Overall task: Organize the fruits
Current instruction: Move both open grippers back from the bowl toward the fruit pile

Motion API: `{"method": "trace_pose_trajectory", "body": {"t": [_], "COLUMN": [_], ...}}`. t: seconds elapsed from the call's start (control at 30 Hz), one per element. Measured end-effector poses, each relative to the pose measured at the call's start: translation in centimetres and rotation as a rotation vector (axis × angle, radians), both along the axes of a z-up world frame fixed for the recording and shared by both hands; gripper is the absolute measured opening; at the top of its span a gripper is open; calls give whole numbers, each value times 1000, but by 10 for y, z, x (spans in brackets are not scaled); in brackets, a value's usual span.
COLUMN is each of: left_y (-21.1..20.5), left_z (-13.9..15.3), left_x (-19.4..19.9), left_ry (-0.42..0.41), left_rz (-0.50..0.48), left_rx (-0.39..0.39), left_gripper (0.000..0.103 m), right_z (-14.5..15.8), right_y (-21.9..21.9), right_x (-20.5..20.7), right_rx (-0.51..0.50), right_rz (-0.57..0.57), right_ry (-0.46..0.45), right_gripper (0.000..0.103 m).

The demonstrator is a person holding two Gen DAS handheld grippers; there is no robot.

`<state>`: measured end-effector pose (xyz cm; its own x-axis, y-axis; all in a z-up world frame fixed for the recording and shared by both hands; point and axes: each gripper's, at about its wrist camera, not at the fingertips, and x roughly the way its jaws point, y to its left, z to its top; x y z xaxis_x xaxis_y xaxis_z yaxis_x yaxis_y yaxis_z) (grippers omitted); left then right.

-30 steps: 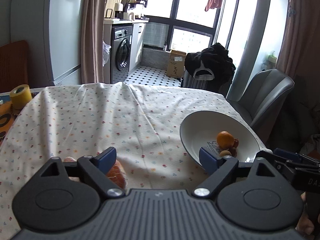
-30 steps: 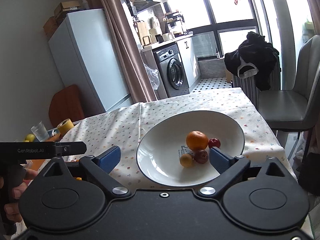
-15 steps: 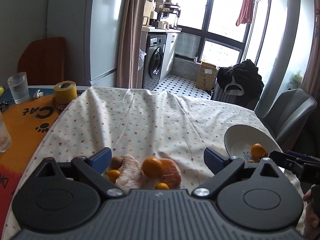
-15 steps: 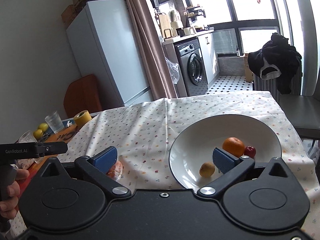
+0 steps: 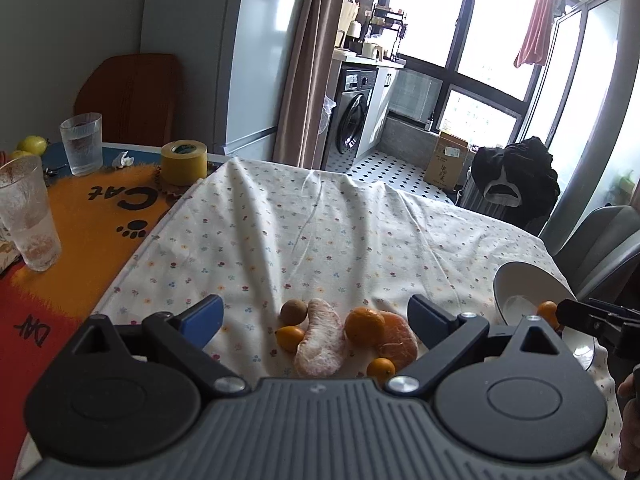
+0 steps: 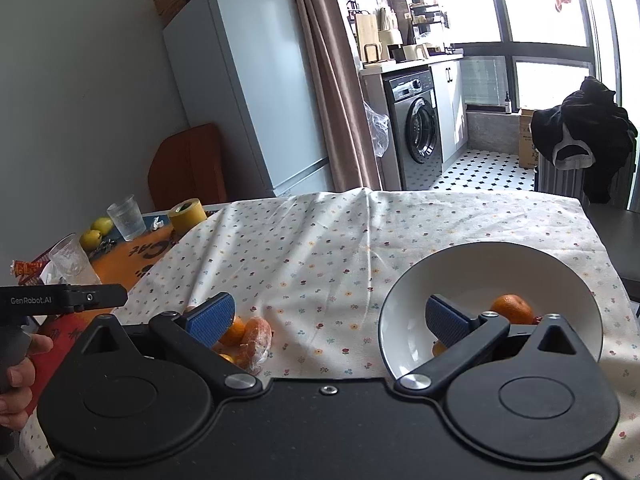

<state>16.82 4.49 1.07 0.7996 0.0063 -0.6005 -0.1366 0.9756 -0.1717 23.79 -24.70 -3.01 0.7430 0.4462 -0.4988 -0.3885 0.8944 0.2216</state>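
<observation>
Since a second ago my left claw [image 5: 316, 318] has swung onto the fruit pile [image 5: 344, 338], lower centre; both claws gape empty. Bowl [image 6: 560, 272] sits lower right. Peeled segment [image 5: 320, 344] is soft; I'd grip the firm tangerine [image 5: 364, 326] across its middle.

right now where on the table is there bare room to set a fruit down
Free: the cloth between the fruit pile and the far edge, and between pile and bowl. Crowded: the orange mat, with glasses and tape.

kumquats [image 5: 291, 337]: 2 | glasses [image 5: 81, 143]: 2 | bowl [image 6: 520, 256]: 1 | tape roll [image 5: 184, 162]: 1
</observation>
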Motion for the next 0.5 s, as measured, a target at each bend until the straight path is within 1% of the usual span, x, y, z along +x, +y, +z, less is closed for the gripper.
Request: {"method": "trace_pose_trajectory", "body": {"t": [0.2, 0.3, 0.4, 0.47, 0.5], "left_y": [8, 11, 12, 14, 14], "left_z": [-9, -14, -21, -26, -28], "left_x": [-3, -2, -1, 1, 1], "left_ry": [11, 16, 28, 33, 36], "left_rz": [5, 11, 12, 13, 13], "left_rx": [1, -4, -3, -5, -6], "left_gripper": [97, 97, 95, 93, 92], "right_z": [-9, -12, -17, -22, -25], "right_y": [20, 33, 43, 49, 50], "right_x": [4, 4, 6, 9, 10], "right_rx": [-10, -28, -37, -40, -43], "right_rz": [66, 105, 134, 151, 157], "right_ry": [39, 42, 60, 85, 95], "right_gripper": [103, 103, 96, 87, 85]}}
